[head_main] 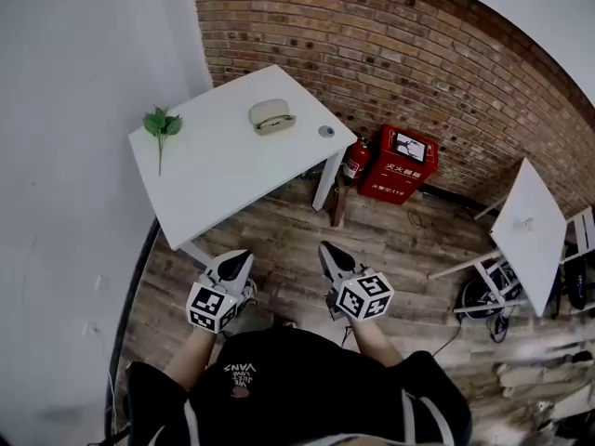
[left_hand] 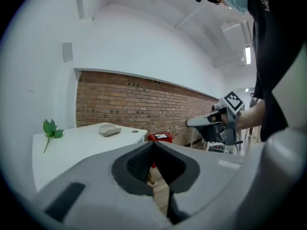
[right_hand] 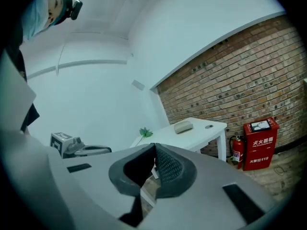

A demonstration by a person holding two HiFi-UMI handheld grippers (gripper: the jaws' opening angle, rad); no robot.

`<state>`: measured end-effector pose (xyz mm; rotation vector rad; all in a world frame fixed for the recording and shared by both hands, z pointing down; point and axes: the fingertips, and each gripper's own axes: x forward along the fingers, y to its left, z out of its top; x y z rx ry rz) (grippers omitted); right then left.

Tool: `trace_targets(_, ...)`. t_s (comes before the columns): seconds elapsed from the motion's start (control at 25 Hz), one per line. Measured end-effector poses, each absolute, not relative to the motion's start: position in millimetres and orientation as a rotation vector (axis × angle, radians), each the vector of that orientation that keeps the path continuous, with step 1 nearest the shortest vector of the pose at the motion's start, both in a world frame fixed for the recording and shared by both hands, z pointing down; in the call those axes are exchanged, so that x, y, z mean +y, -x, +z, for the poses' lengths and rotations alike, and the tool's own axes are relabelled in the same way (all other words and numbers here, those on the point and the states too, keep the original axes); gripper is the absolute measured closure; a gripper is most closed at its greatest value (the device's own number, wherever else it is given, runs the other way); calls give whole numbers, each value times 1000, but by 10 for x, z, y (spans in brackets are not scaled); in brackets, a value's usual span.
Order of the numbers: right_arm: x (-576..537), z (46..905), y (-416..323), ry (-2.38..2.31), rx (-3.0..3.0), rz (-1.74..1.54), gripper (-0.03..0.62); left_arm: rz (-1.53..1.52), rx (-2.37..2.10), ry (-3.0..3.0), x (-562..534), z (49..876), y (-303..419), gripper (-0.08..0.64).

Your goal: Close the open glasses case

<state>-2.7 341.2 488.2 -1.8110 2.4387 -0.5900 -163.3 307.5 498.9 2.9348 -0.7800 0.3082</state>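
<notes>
So the left gripper (head_main: 244,255) and right gripper (head_main: 325,248) both have fingers clenched on nothing. The glasses case (head_main: 271,116) sits on the far desk (head_main: 223,170), well apart from them.

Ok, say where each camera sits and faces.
Head view: on the person's head, looking steeply down at the white table; shows torso, left claw, right claw.
Left gripper view: on the left claw, facing table and brick wall; right claw at right.
Right gripper view: on the right claw, facing the table; left claw at left.
All share the glasses case.
</notes>
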Motion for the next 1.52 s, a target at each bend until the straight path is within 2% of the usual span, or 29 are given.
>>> trace_targets(0.04, 3394, 4878, 9, 1825, 2434, -580, 591, 302, -790, -2932, 3061, 4988, 1631, 555)
trace_targets(0.16, 3352, 4878, -5, 1821, 2442, -559, 585, 302, -801, -2919, 3014, 5013, 1619, 483)
trace_targets(0.24, 3298, 4884, -23, 1821, 2446, -554, 549, 299, -802, -2914, 2954, 5023, 1607, 466)
trace_targets(0.4, 3126, 4897, -84, 1840, 2431, -549, 486, 303, -786, -2910, 2733, 5066, 1551, 352)
trace_targets(0.8, 2288, 4958, -339, 1886, 2399, -606, 376, 310, -731, -2881, 1778, 5135, 1161, 256)
trace_targets(0.92, 1949, 4966, -407, 1899, 2387, -624, 373, 313, -728, -2875, 1422, 5127, 1076, 223)
trace_targets(1.52, 619, 5001, -561, 1967, 2318, -660, 364, 328, -676, -2866, -18, 5110, 926, 183)
